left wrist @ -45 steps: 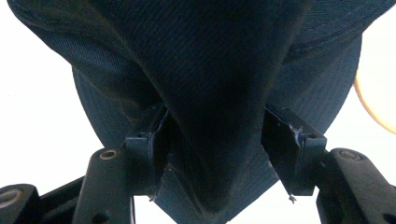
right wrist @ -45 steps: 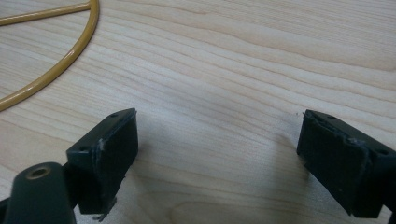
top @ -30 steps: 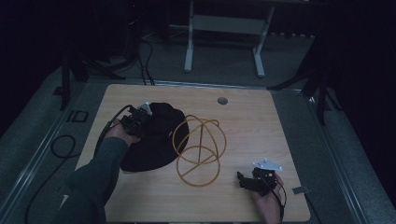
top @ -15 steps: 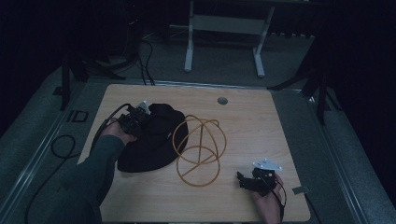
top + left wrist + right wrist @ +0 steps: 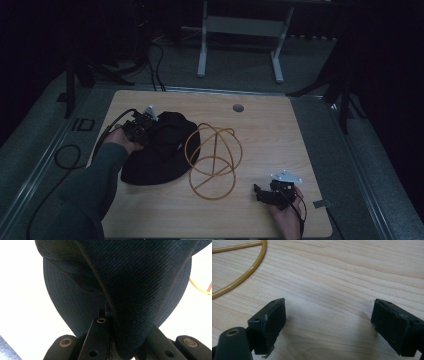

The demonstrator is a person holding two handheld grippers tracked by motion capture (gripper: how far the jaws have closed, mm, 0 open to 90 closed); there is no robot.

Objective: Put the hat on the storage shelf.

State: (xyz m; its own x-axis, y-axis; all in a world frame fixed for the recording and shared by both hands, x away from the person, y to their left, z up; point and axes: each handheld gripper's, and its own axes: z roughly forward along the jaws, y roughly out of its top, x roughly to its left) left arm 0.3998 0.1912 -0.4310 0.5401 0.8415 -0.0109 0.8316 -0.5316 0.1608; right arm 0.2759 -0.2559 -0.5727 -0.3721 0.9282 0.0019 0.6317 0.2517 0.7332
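Black twill fabric: a dark hat (image 5: 159, 150) lies on the left half of the light wooden surface (image 5: 280, 135), its brim spread flat toward the near edge. Left hand-held gripper (image 5: 141, 126) sits at the hat's far-left edge, held by the person's left hand (image 5: 120, 141), sleeve entering from the bottom left. In the left gripper view the 2 jaws are closed tight on a fold of the hat (image 5: 130, 290); the cloth is pinched between them and drapes up and away, with the pale surface behind it.

Just right of the hat, touching or overlapping its edge, stands a yellow wire frame (image 5: 214, 160) of several hoops: 1 ring flat on the surface, others rising from it and crossing above. Exact contact with the hat cannot be told.

Far right, near the front edge: right hand-held gripper (image 5: 265, 192) in the person's right hand (image 5: 286, 212), resting low on the surface, well apart from the hat and near the frame's flat ring. Right gripper view: jaws spread wide, nothing between them but bare wood (image 5: 332, 290); an arc of the yellow frame (image 5: 242, 277) at upper left.
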